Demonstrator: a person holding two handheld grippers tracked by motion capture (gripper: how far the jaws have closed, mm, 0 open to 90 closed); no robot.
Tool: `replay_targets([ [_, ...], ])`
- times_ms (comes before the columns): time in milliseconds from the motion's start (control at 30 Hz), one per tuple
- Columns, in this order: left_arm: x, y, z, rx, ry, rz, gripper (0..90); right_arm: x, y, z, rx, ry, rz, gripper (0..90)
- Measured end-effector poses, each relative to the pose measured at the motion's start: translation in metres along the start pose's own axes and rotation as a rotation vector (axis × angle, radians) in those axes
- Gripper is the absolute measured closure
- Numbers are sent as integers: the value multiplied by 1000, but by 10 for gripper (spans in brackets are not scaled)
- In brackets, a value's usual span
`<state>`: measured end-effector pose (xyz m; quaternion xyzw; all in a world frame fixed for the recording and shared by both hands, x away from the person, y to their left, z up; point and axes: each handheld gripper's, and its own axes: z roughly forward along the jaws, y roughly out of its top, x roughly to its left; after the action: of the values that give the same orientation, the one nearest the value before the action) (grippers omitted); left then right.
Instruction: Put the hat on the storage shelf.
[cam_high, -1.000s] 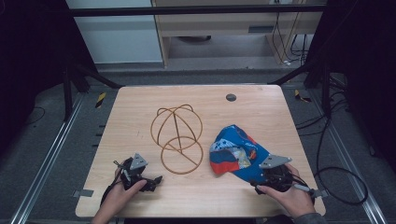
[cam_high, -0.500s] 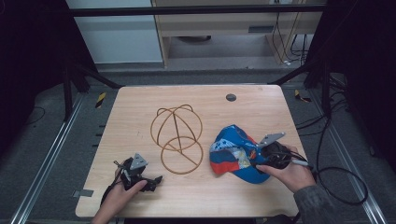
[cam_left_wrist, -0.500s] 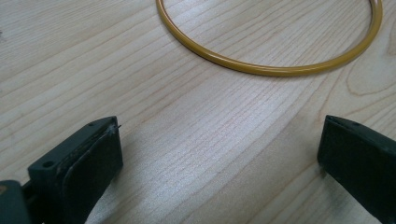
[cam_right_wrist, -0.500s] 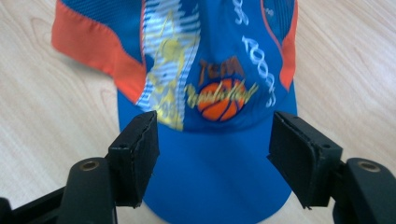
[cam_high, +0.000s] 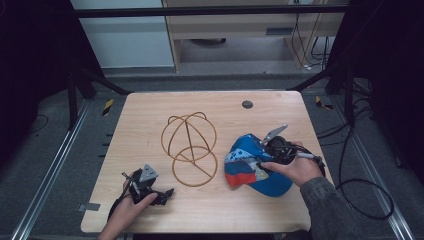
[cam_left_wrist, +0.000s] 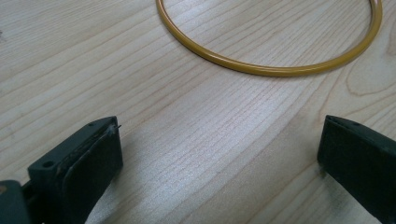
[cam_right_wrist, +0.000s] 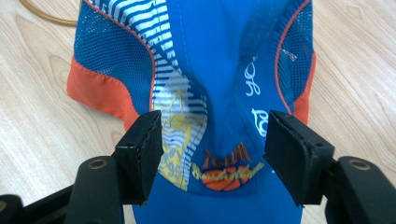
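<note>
A blue cap (cam_high: 250, 165) with orange trim and white stripes lies on the right side of the wooden table (cam_high: 150, 110). My right gripper (cam_high: 262, 159) hovers over the cap, open, its jaws spread either side of the cap's printed crown (cam_right_wrist: 224, 116). A gold wire hat stand (cam_high: 189, 145) sits at the table's middle, its base ring (cam_left_wrist: 271, 70) just ahead of my left gripper (cam_high: 162, 192). That left gripper (cam_left_wrist: 215, 154) rests low near the front left edge, open, with bare wood between its jaws.
A small dark round disc (cam_high: 247, 104) lies near the table's far edge. Black cables (cam_high: 350, 165) trail off the right side of the table. Metal rails (cam_high: 55, 165) run along the floor at left.
My right gripper has moved from the table's front right corner up and left onto the cap. The left gripper has stayed put.
</note>
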<state>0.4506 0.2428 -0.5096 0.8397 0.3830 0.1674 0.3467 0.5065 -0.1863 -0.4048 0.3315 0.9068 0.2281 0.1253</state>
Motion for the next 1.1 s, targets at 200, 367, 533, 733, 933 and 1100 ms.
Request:
replay_targets([
  [200, 0, 0, 0, 0, 0, 0, 0, -3, 6, 8, 21, 6, 5, 433],
  [367, 0, 0, 0, 0, 0, 0, 0, -5, 8, 12, 20, 33, 13, 511],
  [533, 0, 0, 0, 0, 0, 0, 0, -5, 8, 17, 29, 44, 8, 584],
  [733, 0, 0, 0, 0, 0, 0, 0, -7, 5, 20, 35, 57, 10, 740],
  [933, 0, 0, 0, 0, 0, 0, 0, -8, 5, 18, 31, 83, 14, 889],
  [1100, 0, 0, 0, -1, 0, 0, 0, -12, 7, 6, 7, 97, 26, 899],
])
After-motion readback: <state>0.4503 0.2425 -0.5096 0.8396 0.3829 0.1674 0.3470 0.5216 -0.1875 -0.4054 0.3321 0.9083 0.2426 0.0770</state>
